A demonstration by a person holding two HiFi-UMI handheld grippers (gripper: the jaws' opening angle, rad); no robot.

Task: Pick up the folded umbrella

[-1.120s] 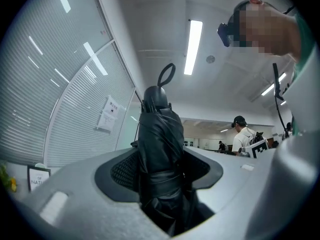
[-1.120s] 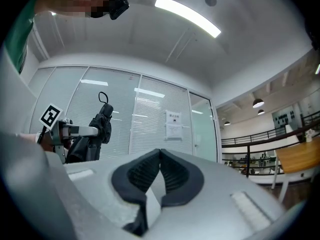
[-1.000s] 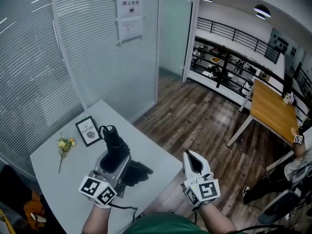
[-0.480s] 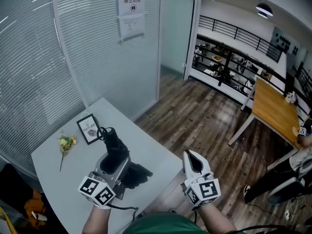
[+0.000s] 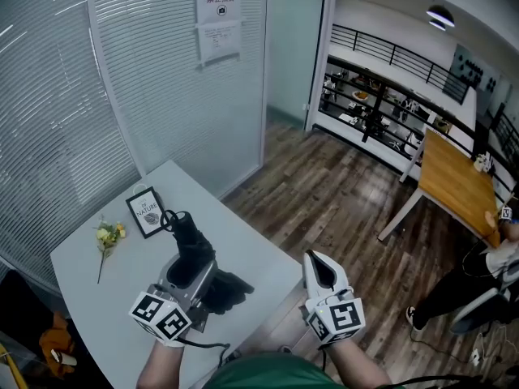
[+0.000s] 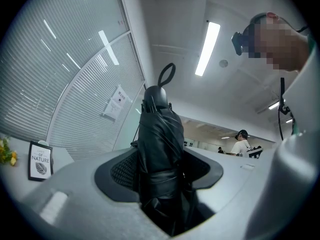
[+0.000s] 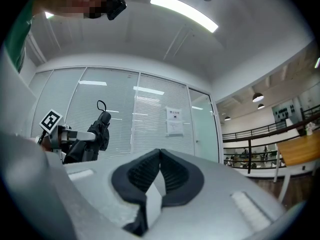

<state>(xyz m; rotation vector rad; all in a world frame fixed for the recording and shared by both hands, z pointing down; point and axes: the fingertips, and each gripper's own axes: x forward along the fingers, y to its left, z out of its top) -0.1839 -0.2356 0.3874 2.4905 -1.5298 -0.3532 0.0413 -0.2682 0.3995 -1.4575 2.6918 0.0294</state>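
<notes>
Change: hardly anything is being shifted since a second ago; the folded umbrella is being kept in the same grip.
Table: white, being worked over.
Folded umbrella: black, being held tilted over the table's middle, toward its near edge.
Left gripper: being clenched around the umbrella's wrapped body.
Right gripper: being held just beside the table's right corner, jaws pressed together, empty.
Picture frame: being propped near the far-left edge.
Flower sprig: being left nearer the left corner.
</notes>
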